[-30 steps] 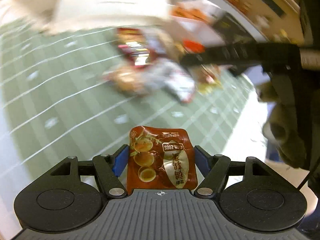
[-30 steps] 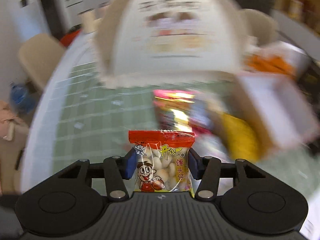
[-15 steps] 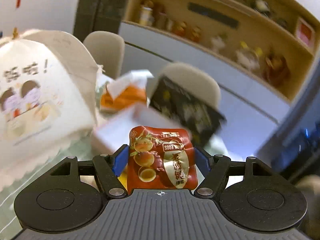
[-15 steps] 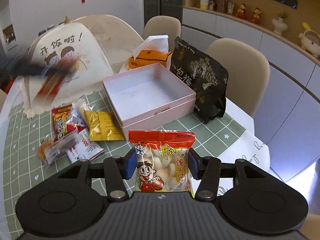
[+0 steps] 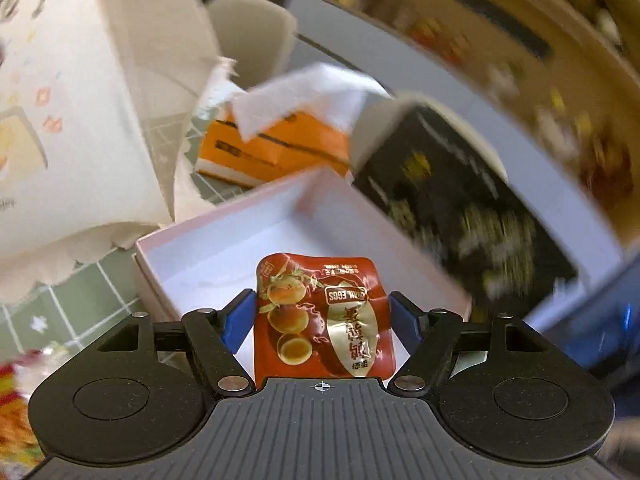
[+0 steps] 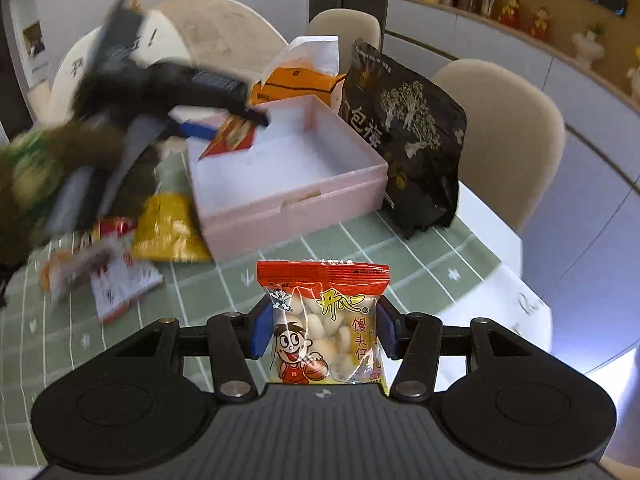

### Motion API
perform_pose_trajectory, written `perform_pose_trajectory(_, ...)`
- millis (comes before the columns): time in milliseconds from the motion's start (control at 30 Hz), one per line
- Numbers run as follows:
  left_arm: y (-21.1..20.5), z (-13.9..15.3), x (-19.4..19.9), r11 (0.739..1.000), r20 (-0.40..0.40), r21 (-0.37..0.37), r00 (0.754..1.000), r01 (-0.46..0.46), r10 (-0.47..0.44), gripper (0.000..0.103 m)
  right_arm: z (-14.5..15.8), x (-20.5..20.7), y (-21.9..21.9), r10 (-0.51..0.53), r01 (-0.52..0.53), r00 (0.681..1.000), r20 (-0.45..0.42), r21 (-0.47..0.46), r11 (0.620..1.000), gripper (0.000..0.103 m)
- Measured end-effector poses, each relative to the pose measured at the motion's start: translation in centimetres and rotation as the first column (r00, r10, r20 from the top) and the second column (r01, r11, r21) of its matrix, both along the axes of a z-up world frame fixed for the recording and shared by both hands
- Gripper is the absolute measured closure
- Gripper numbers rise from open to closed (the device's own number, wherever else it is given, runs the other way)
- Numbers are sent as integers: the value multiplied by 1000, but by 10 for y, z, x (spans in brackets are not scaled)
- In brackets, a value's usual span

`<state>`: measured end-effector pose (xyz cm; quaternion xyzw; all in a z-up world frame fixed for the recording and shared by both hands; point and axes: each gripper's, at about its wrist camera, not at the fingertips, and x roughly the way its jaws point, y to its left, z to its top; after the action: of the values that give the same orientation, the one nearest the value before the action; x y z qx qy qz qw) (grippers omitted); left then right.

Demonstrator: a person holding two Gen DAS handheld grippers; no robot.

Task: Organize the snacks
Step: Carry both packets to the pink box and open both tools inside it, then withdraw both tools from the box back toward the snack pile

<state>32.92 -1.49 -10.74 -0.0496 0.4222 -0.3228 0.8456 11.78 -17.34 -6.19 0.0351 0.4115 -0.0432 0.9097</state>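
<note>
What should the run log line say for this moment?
left gripper: shut on quail egg packet, over pink box | right gripper: shut on bun snack packet

Between my left fingers, the red egg packet [image 5: 324,316] is glossy, crinkled foil. My right holds a shiny clear-plastic bun bag [image 6: 326,332]. The pink box [image 6: 292,196] looks matt cardboard; the black pouch [image 6: 404,128], upper right, is matt. My fingers [image 5: 238,320] wear blue pads.

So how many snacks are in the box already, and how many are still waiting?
None yet: the pink box looks empty. The left gripper holds a red egg packet over the box, and the right gripper holds a bag of little buns above the table. Left to do: a yellow packet and a few more beside it.
</note>
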Motion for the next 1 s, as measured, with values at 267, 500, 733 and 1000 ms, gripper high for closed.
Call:
perform_pose_trajectory(267,-43,4,-54,912,318,350,889,213,-329,24,45,117,-12,-25,12,987,158,86,996,51)
perform_pose_trajectory(500,-45,-4,-28,948,284,237,918,212,-277,28,53,175,-20,-21,9,997,76,157,988,49)
perform_pose_trajectory(733,-3,11,13,997,-68,52,997,51,-48,29,44,157,-19,-29,19,996,83,108,994,27)
perform_pose_trajectory(1000,55,34,-10,988,-119,152,993,22,-4,29,20,133,8,-96,88,995,40,161,983,28)
